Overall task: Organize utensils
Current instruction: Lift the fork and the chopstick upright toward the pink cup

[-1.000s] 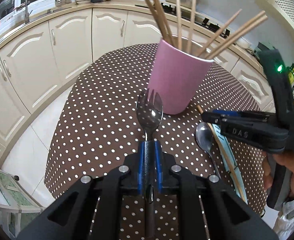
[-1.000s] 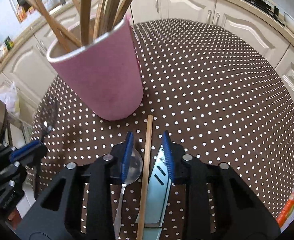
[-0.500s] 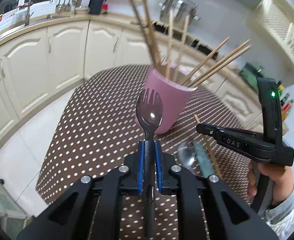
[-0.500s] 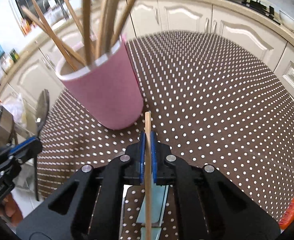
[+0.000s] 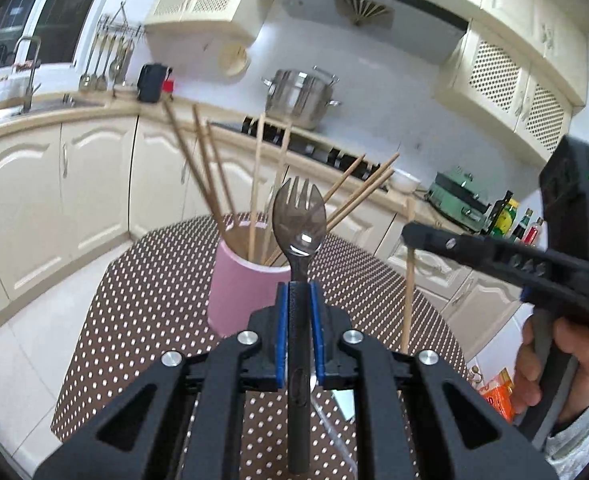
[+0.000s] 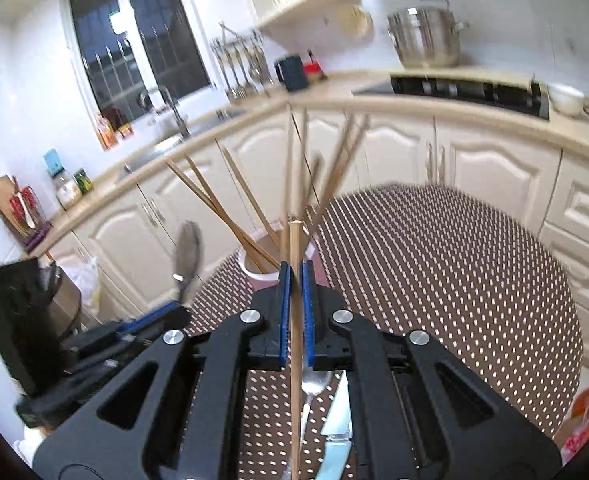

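Chopstick [image 6: 294, 300] lifted; spoon [image 6: 314, 386] half-hidden.

The cup [image 5: 240, 292] is pink. The worktop [image 5: 150, 280] wears a brown cloth with white polka dots. The chopsticks [image 5: 254, 184] are pale wood and the spork [image 5: 299, 224] dark grey. Each hand-held gripper [image 5: 299, 320] is black with blue pads [image 6: 282, 312] — the cabinets [image 5: 22, 208] are cream.

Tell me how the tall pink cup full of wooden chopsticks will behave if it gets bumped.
The tall pink cup probably tips fairly easily: its base is narrower than its rim. The wooden chopsticks lean far outward, likely raising its balance point. They sit loose, so they would probably shift or spill.
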